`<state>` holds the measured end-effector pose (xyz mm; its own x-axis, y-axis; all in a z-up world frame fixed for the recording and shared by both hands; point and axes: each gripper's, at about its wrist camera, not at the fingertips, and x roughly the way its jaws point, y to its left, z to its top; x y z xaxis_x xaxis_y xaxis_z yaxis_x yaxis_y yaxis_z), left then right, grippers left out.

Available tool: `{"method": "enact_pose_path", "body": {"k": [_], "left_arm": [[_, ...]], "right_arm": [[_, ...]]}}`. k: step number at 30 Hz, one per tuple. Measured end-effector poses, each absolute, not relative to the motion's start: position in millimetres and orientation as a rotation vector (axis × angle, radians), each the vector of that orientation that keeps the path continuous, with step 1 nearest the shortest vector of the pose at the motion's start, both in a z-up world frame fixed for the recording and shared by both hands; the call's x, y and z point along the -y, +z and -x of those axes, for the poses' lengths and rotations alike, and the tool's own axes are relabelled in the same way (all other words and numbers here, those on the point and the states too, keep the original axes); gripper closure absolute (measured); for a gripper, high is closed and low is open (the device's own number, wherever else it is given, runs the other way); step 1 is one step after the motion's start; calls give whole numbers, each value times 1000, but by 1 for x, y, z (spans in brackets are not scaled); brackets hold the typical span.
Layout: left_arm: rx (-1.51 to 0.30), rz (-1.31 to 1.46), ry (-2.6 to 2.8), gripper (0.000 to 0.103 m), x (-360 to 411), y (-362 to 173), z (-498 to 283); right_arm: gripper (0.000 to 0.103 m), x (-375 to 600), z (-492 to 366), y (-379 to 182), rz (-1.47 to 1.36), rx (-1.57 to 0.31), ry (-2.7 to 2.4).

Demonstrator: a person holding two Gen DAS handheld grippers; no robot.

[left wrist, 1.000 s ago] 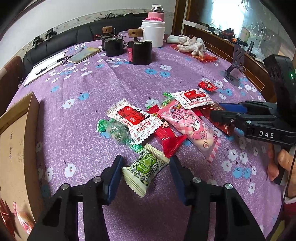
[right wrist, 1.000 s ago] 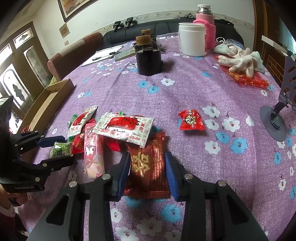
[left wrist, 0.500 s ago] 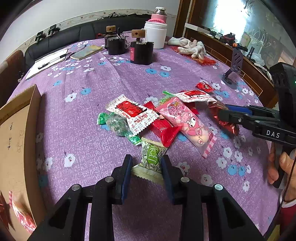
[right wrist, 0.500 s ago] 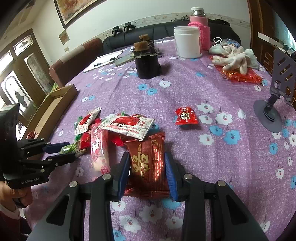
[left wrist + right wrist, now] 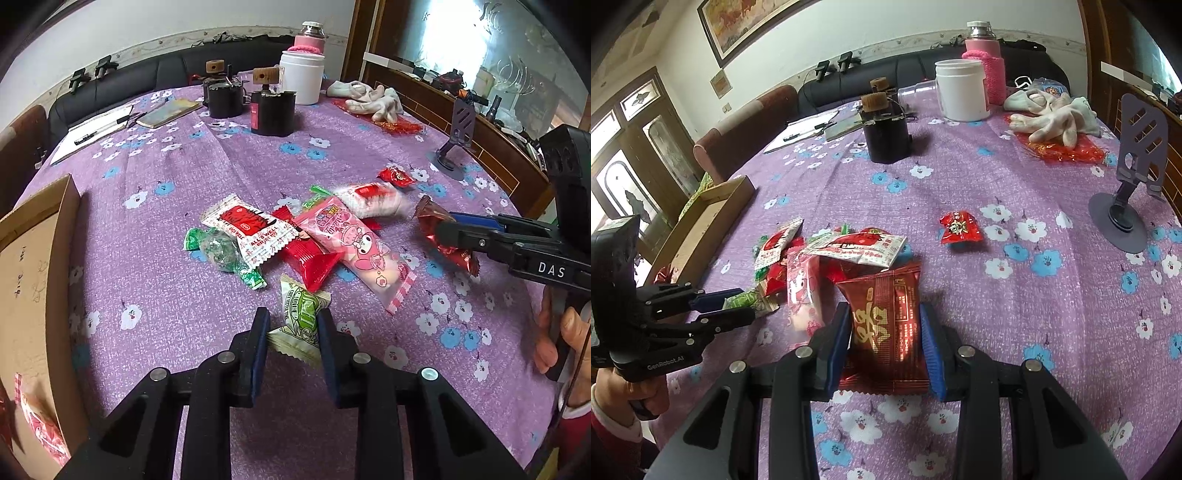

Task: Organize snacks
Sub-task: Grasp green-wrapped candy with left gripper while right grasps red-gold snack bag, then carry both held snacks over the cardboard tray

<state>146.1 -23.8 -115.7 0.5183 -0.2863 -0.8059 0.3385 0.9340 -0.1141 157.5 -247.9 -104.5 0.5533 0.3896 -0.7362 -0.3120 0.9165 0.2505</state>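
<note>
My left gripper (image 5: pixel 291 325) is shut on a green and white snack packet (image 5: pixel 301 319) and holds it just above the purple cloth. My right gripper (image 5: pixel 884 325) is shut on a dark red foil packet (image 5: pixel 886 317), lifted off the cloth; it also shows in the left wrist view (image 5: pixel 443 236). A pile of snacks lies between them: a pink packet (image 5: pixel 354 243), a white and red packet (image 5: pixel 251 229), a red packet (image 5: pixel 310 258), a green candy (image 5: pixel 218 251). A small red packet (image 5: pixel 960 227) lies apart.
A cardboard box (image 5: pixel 33 266) sits at the table's left edge with a red snack inside. Black jars (image 5: pixel 271 110), a white tub (image 5: pixel 301 75), a pink flask, gloves (image 5: pixel 1052 118) and a phone stand (image 5: pixel 1123 206) stand farther back.
My left gripper closed on the green and white packet and raised it. My right gripper lifted the dark red packet, tipping the white and red packet that lay on it.
</note>
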Motion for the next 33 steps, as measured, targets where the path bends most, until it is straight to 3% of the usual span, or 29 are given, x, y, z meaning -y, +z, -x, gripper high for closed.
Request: {"method": "enact_pose_path", "body": {"k": [21,33], "left_arm": [[-866,7,-339,79,-4,-92,-114],[-806,81,-218,79,-69,-63,-102]], "right_arm": [[67,236,-130,-82,-107,-846,452],[67,174,-128,-66,-65,-826,574]]}}
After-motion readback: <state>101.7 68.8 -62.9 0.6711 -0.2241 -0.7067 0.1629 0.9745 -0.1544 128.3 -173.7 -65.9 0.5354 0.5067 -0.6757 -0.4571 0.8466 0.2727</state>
